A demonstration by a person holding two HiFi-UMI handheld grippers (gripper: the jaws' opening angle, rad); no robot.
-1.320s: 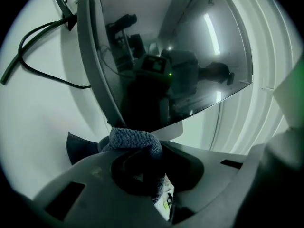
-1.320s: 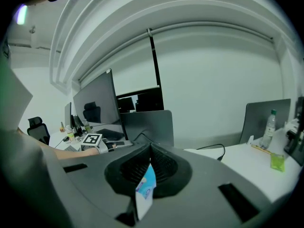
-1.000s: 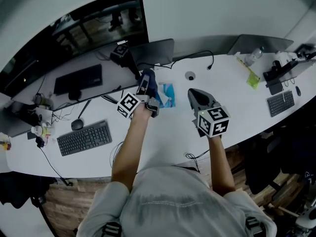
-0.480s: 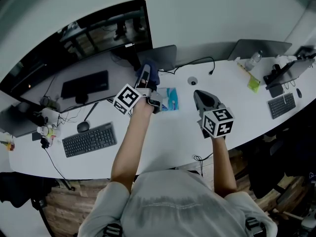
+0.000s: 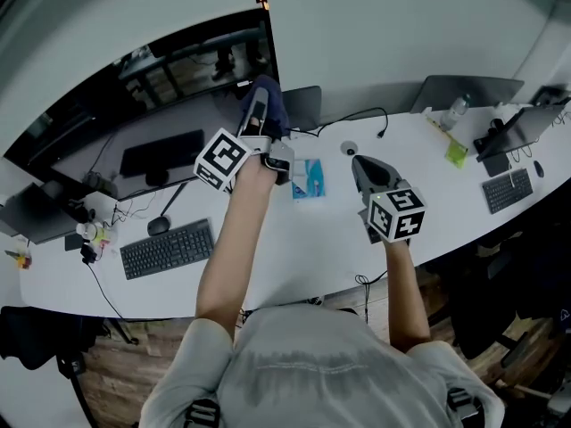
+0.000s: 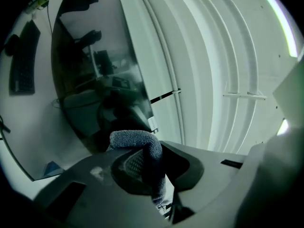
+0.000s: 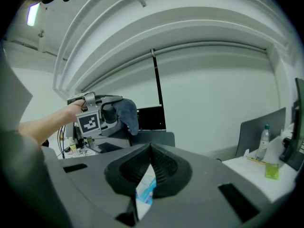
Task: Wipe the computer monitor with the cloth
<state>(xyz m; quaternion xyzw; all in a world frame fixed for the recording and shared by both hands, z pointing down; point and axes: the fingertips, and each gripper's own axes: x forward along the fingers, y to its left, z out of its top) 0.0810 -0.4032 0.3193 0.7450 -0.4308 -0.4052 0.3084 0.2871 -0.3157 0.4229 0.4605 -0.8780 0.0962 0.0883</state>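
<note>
White desk (image 5: 303, 239) below a pale wall (image 5: 393, 25); left gripper (image 5: 256, 117) tight on dark-blue cloth (image 5: 272, 103) near monitor (image 5: 161, 69), right gripper (image 5: 360, 162) closed, empty.

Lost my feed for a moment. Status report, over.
Left gripper shut on cloth, raised by the right edge of the monitor; contact not clear. Right gripper shut, empty, above the desk. Nothing between cloth and monitor.
</note>
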